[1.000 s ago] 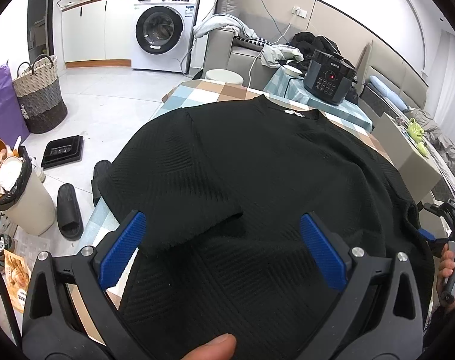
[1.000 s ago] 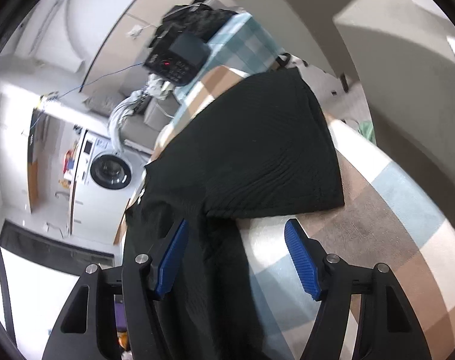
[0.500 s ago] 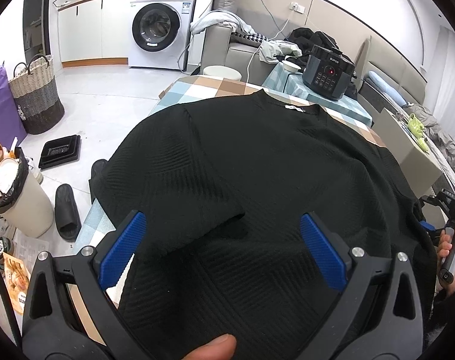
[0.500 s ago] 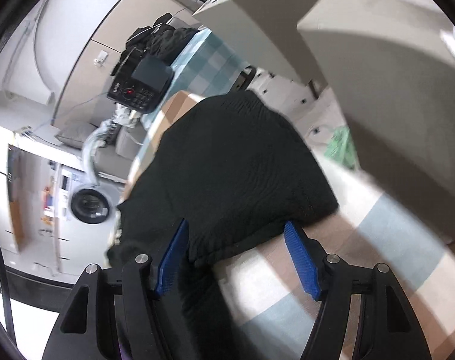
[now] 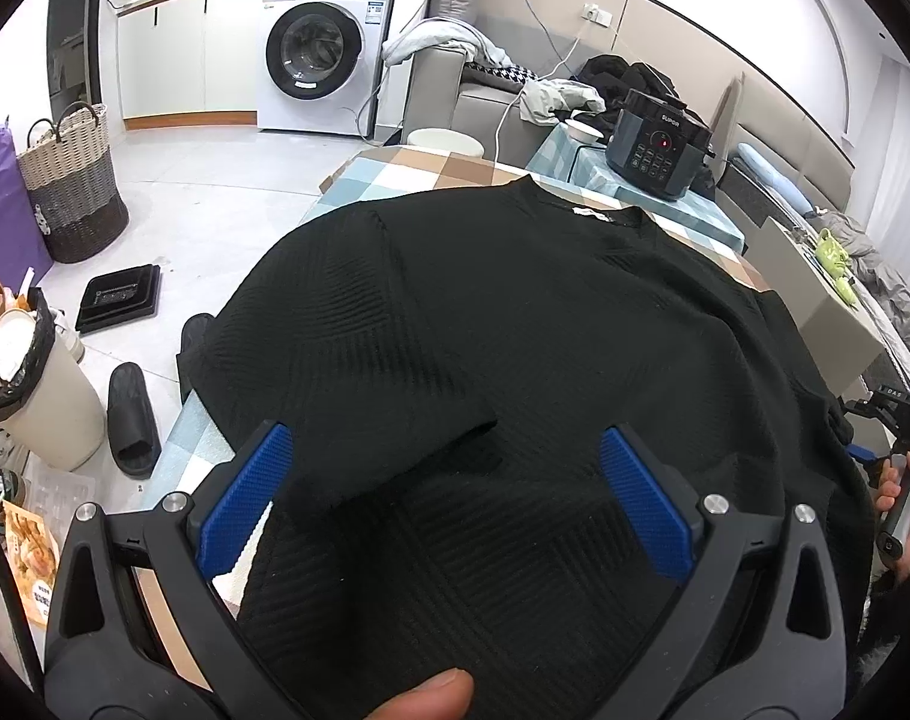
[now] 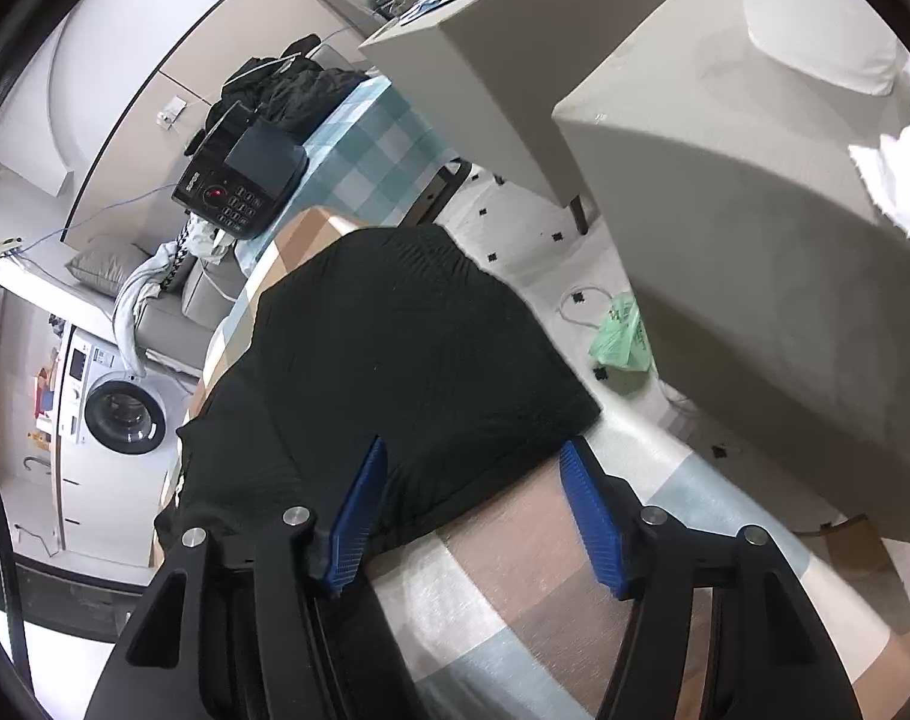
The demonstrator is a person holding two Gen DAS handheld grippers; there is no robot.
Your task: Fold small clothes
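Observation:
A black knit short-sleeved top (image 5: 515,324) lies spread flat on a checked tablecloth (image 5: 407,171), neckline at the far end. My left gripper (image 5: 443,462) is open and hovers over the top's left sleeve and side, its blue pads wide apart. My right gripper (image 6: 473,480) is open, and the hem of the right sleeve (image 6: 407,348) lies between its blue pads at the table's right side. The right gripper also shows at the right edge of the left wrist view (image 5: 893,420), held by a hand.
A black pressure cooker (image 5: 659,147) stands on a second table behind. Grey boxes (image 6: 725,210) stand close on the right of the table. On the floor at left are a bin (image 5: 29,384), slippers (image 5: 131,414) and a woven basket (image 5: 71,186).
My right gripper has moved forward to the right sleeve, whose hem now lies between its pads. My left gripper has stayed nearly still over the left side.

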